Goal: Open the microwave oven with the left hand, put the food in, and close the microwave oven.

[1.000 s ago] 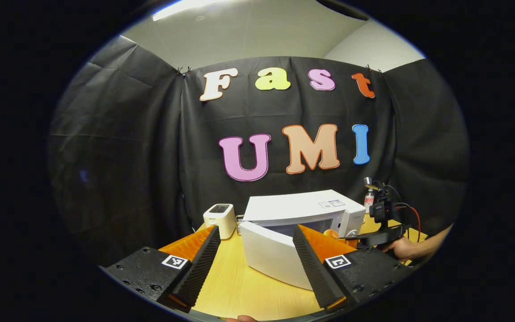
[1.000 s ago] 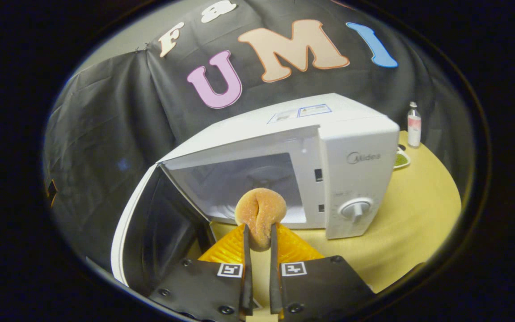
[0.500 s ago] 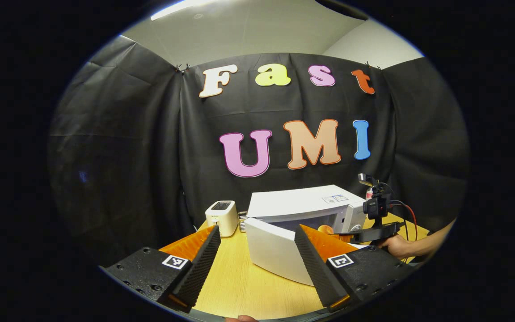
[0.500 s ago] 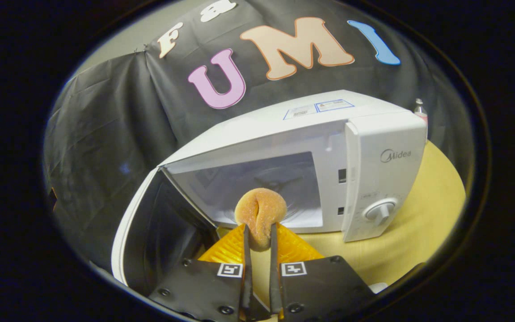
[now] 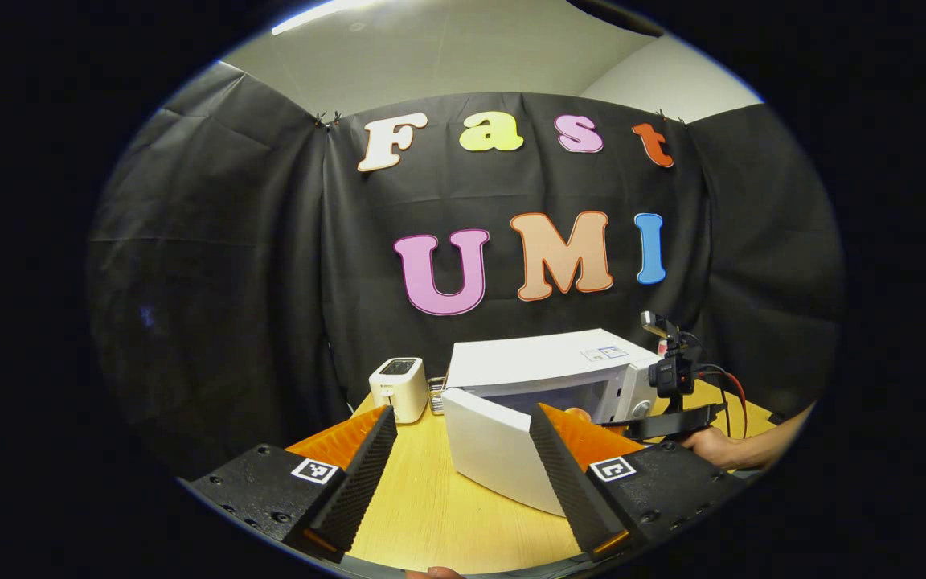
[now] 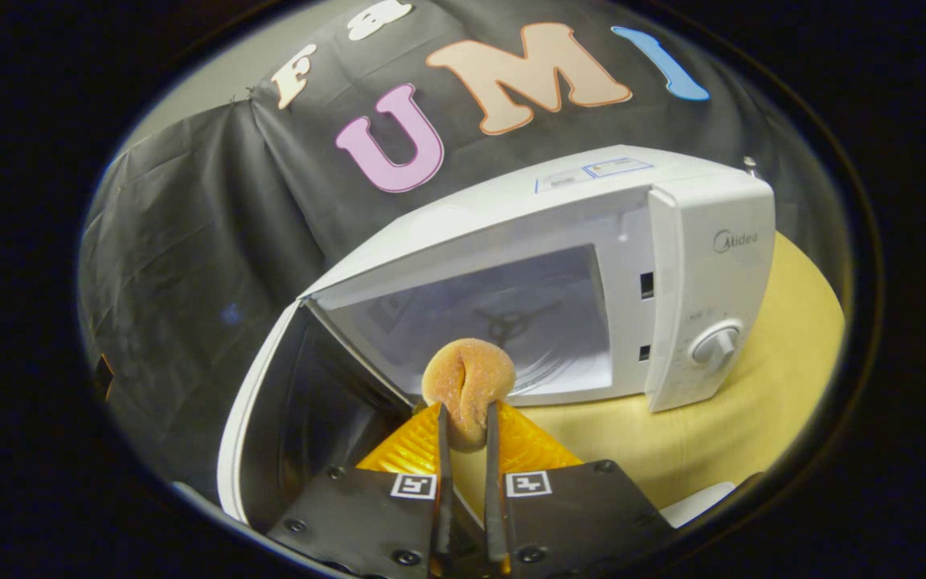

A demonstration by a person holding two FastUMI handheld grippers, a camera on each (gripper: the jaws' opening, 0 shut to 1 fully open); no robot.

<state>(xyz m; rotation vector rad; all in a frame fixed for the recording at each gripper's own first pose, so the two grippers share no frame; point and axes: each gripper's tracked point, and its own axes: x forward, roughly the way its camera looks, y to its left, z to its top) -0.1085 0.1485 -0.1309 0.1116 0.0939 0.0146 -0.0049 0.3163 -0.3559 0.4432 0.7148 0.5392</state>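
In the left gripper view, the left gripper (image 5: 460,470) hangs over the table's (image 5: 431,507) near edge with its fingers spread wide and nothing between them. The microwave oven (image 5: 547,374) stands toward the far edge, its door (image 5: 491,458) swung open. A toaster (image 5: 400,388) sits just beside it. The right gripper (image 5: 672,418), held by a hand (image 5: 712,446), is at the oven's front.

In the right gripper view, the right gripper (image 6: 465,434) has its fingers pinching the food (image 6: 468,386), a round sugared bun, just before the open cavity (image 6: 503,330). The door (image 6: 302,426) stands open beside it.
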